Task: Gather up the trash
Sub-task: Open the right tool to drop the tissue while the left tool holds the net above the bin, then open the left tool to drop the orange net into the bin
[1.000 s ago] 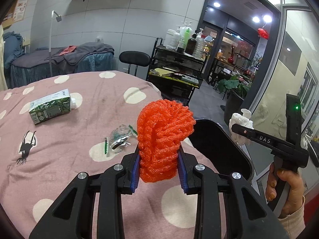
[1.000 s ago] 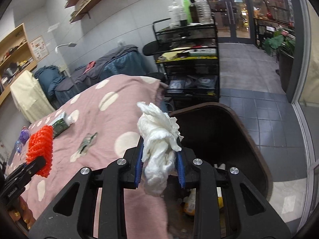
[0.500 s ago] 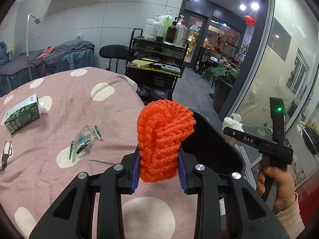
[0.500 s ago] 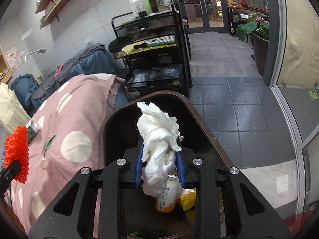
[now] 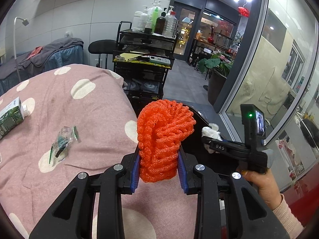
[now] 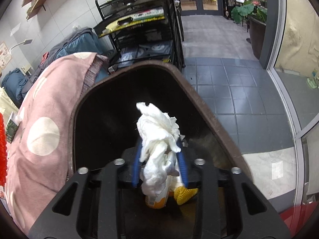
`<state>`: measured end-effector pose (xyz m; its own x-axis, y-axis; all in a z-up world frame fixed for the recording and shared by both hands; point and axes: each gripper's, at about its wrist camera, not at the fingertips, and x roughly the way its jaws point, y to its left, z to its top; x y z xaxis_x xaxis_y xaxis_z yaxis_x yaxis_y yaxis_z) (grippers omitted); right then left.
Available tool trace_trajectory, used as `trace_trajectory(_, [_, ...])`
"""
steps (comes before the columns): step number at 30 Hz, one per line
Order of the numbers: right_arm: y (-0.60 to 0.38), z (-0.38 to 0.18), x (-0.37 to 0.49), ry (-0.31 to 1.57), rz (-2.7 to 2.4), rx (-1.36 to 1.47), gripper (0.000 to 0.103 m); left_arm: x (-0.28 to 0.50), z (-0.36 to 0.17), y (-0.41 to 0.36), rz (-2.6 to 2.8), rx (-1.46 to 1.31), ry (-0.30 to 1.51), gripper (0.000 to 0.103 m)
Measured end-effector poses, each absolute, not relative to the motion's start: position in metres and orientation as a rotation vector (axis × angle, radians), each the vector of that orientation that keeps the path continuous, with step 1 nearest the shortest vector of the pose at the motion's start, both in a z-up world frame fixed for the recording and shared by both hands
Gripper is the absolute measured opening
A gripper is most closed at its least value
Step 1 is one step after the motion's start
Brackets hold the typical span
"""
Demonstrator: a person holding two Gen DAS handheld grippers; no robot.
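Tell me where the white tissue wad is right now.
Right wrist view, centre: the tissue wad sits between the right claw fingers, over the open bin.

1. The left black plastic two-finger gripper (image 5: 159, 171) is built from angular, cut-out linkage arms, joined by round silver screws.
2. Ribbed blue pads (image 5: 134, 174) are fitted on the inner faces of its fingers.
3. The right black two-finger gripper (image 6: 159, 164) is formed alike, with silver screws and blue pads (image 6: 182, 166).
4. Seen from the left wrist view, white "DAS" lettering is printed on its side, and a small screen with a green light is mounted on top.
5. A bare-skinned hand (image 5: 259, 183) is shown with a pale pink knitted sleeve at the wrist.
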<state>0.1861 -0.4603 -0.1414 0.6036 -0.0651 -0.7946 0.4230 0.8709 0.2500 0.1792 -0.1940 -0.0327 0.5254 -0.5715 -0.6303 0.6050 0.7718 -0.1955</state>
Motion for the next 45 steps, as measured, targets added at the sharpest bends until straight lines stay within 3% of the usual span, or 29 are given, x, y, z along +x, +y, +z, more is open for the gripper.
trace_trajectory(2, [-0.458,-0.145,0.185,0.878,-0.288,0.453,0.063,0.179,-0.034,-0.197,-0.707,0.057,0.737,0.031])
trace_trajectory(9, [-0.448,-0.137,0.175,0.849,-0.276,0.440,0.070,0.181,-0.037,-0.206,-0.719,0.064,0.753,0.031])
trace_trajectory(11, [-0.447,-0.134,0.170,0.835,-0.280,0.447,0.078,0.181,-0.037,-0.210,-0.724,0.070,0.755,0.031])
trace_trajectory(26, [-0.450,-0.103,0.132,0.761,-0.312,0.470,0.078,0.188,-0.046,-0.252,-0.789,0.139,0.793,0.031])
trace_trajectory(45, [-0.457,-0.105,0.108,0.750,-0.342,0.494,0.078,0.200,-0.068,-0.309,-0.794,0.266,0.861,0.032])
